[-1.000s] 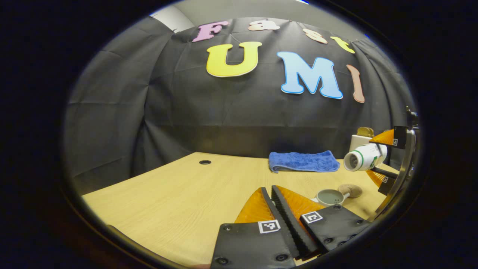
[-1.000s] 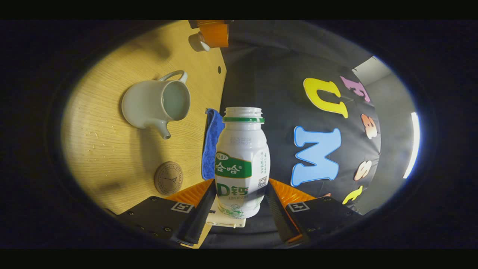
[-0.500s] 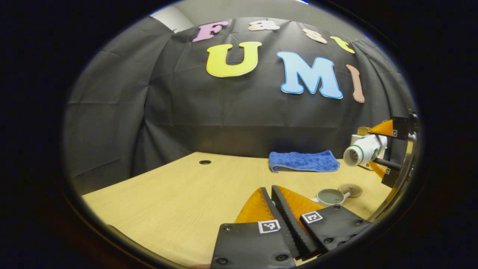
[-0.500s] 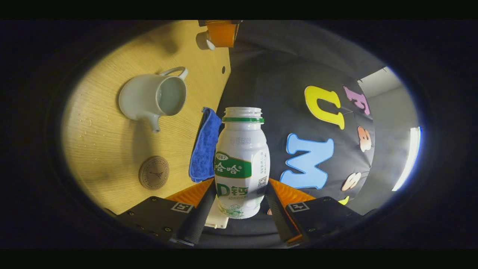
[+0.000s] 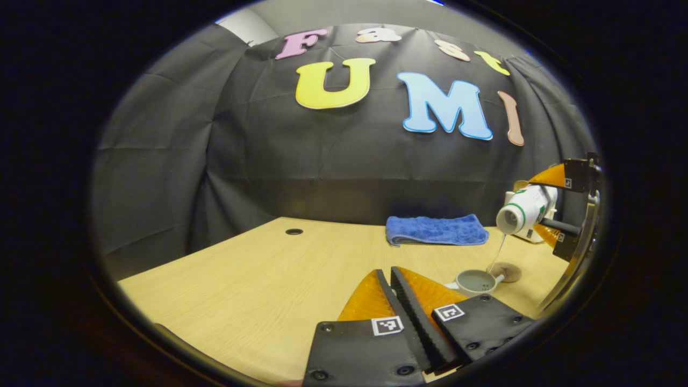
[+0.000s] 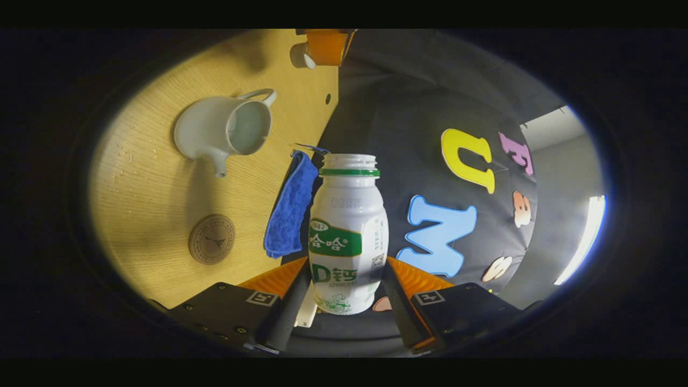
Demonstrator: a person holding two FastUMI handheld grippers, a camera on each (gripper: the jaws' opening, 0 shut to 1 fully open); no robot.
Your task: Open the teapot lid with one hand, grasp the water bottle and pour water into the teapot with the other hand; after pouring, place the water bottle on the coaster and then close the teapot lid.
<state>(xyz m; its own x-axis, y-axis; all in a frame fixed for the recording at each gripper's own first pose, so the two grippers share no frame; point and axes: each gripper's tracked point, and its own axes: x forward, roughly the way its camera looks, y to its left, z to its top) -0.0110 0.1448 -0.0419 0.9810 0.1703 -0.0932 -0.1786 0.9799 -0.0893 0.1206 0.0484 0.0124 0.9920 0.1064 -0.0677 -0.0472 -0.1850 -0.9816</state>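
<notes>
Pouring is under way: the right gripper [image 6: 344,293] has both fingers pressed on the lower body of the water bottle [image 6: 348,236], tipped so the open neck points down and toward the teapot [image 6: 223,131]. In the left gripper view that same bottle [image 5: 524,209] hangs at the far right above the table [image 5: 258,279], and a thin stream of water [image 5: 497,252] falls from its mouth into the open teapot [image 5: 475,280]. Gripping low on the body leaves the neck free, so the fingers stay clear of the stream.

The teapot stands upright with its lid off, mouth wide open, handle on one side and spout on the other. Water drops lie on the table beside it, so aim matters; the stream is narrow and I judge a small drift would send it over the rim.

The left gripper [image 5: 395,293] sits low and near, well to the left of the teapot, out of the pouring path. Its fingers look almost together; from here I cannot tell whether anything is between them. At the top of the right gripper view, a small pale piece, probably the lid [image 6: 302,55], sits at orange fingers that I take to be the left gripper's.

The round coaster [image 6: 212,246] lies bare just beside the teapot's spout, ready for the bottle. A blue cloth [image 5: 435,231] rests folded at the far edge of the table.
</notes>
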